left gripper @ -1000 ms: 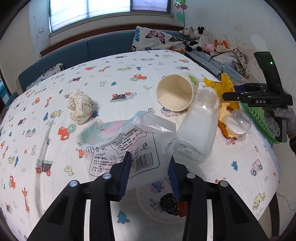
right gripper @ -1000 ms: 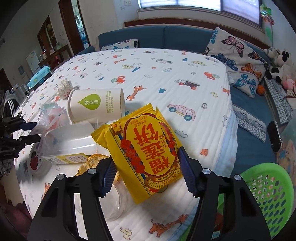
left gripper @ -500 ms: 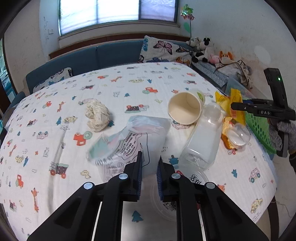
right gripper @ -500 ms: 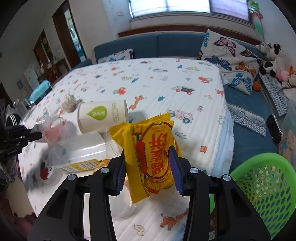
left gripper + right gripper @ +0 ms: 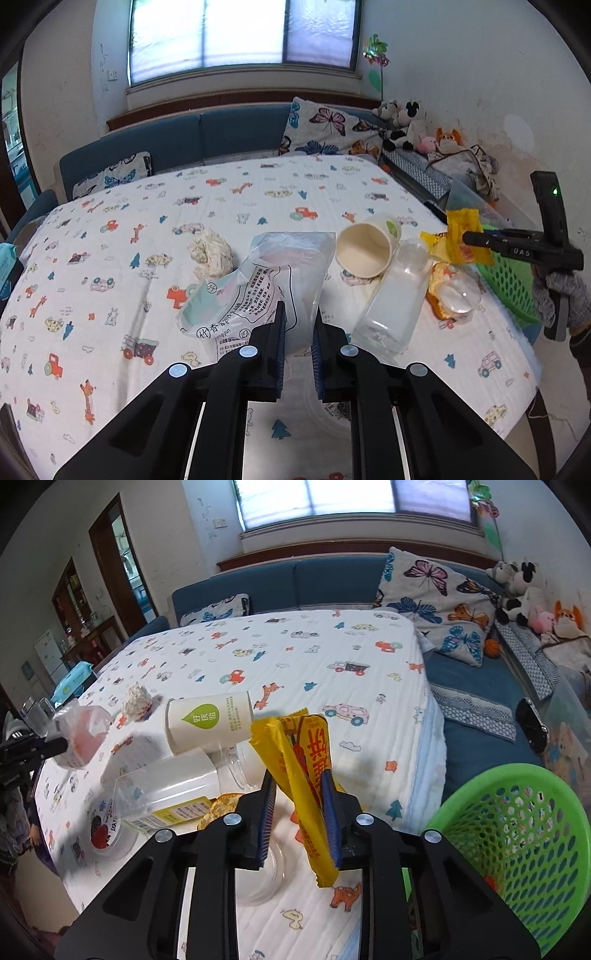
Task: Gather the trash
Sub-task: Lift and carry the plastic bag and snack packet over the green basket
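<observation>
My left gripper (image 5: pixel 297 332) is shut on a clear printed plastic bag (image 5: pixel 266 280) and holds it just above the table. My right gripper (image 5: pixel 301 805) is shut on a yellow snack wrapper (image 5: pixel 303 760), lifted off the table; the wrapper also shows in the left wrist view (image 5: pixel 456 240). A green mesh basket (image 5: pixel 517 849) stands to the right of my right gripper, beside the table edge. On the table lie a tipped paper cup (image 5: pixel 208 720), a clear plastic bottle (image 5: pixel 391 302), a crumpled tissue (image 5: pixel 210 254) and a clear lid (image 5: pixel 460 295).
A round plastic cup lid with a berry print (image 5: pixel 107 834) lies near the table's front edge. A cartoon-print cloth covers the table (image 5: pixel 110 295). A blue sofa with butterfly pillows (image 5: pixel 443 602) runs behind and to the right.
Both grippers closed, the left on the plastic bag and the right on the yellow wrapper, and both lifted their items up from the table.
</observation>
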`<state>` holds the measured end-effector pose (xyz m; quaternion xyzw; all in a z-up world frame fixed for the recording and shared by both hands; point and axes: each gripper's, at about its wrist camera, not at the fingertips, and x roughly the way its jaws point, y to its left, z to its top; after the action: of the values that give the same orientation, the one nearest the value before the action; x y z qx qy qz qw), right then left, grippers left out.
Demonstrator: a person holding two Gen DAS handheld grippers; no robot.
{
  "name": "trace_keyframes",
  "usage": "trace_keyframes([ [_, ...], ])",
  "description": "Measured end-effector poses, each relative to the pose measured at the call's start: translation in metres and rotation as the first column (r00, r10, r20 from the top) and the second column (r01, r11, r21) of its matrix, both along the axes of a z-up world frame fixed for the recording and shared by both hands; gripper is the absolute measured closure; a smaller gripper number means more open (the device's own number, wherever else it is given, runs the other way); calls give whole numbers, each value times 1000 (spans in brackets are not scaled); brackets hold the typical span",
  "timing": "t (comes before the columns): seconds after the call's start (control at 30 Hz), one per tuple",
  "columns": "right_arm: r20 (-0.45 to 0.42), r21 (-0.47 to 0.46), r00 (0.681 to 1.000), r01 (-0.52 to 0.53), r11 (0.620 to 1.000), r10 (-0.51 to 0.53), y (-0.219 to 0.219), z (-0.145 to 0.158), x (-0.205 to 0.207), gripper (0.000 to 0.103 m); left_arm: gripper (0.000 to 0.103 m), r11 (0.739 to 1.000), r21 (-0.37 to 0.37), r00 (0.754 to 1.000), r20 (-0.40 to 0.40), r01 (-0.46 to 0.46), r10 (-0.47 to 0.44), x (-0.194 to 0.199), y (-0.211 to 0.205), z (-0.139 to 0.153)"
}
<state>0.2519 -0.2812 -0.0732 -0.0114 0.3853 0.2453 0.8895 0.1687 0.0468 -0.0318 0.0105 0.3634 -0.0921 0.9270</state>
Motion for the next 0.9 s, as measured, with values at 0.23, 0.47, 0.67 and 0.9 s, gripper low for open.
trace_keyframes([
  [0.23, 29, 22, 999, 40, 999, -40, -6, 13, -15, 85, 91, 999, -2, 998, 46, 47, -47, 0, -14, 21],
  [0.47, 62, 47, 994, 85, 995, -88, -26, 30, -36, 85, 91, 989, -16, 986, 81, 150, -149, 7, -54, 40],
  [0.67, 81, 58, 983, 162, 985, -166, -58, 41, -55, 85, 91, 965, -29, 962, 97, 259, -255, 18, -104, 52],
  [0.9, 80, 44, 959, 270, 962, -273, -103, 39, -78, 85, 91, 927, -38, 925, 96, 373, -368, 29, -165, 58],
])
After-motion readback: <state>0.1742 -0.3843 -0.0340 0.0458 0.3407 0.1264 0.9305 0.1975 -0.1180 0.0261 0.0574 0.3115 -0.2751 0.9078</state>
